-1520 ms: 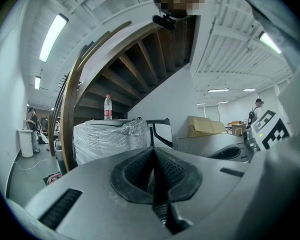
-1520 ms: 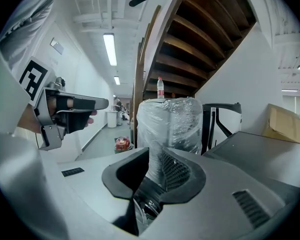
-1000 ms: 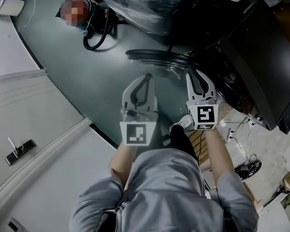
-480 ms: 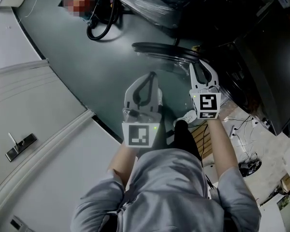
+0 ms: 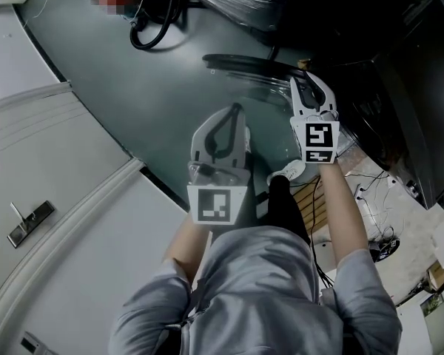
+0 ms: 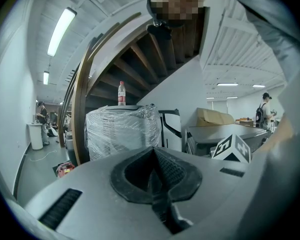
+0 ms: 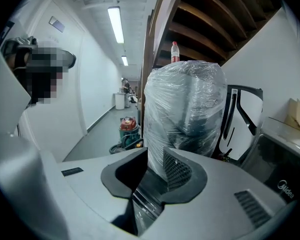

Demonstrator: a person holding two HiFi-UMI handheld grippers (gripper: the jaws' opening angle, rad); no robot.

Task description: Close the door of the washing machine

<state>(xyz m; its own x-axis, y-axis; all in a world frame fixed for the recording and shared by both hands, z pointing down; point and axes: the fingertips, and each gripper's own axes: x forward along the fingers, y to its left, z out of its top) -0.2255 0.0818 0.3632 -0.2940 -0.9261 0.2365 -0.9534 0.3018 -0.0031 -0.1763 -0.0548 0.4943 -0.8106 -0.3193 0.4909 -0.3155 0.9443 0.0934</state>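
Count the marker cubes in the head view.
2: the left cube at centre; the right cube up and right of it. None seems hidden.

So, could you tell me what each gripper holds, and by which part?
Nothing is held: the left gripper is shut on nothing, and the right gripper has its jaws apart near the washing machine door.

Left tool (image 5: 234, 110) and right tool (image 5: 305, 80): matt grey plastic shells, black rubbery pads (image 6: 172, 170) with a fine gridded texture, and flat matt print on the marker cubes (image 5: 212, 204). The washing machine door (image 5: 237, 59) has a dark glossy rim round a clear shiny window, and the bundle (image 7: 185, 104) is under crinkled glossy clear film. Floor (image 5: 133, 102) is smooth grey-green with a dull sheen, the person's top (image 5: 259, 287) is soft grey cloth, and the stair beams (image 7: 210, 29) are dark bare wood.
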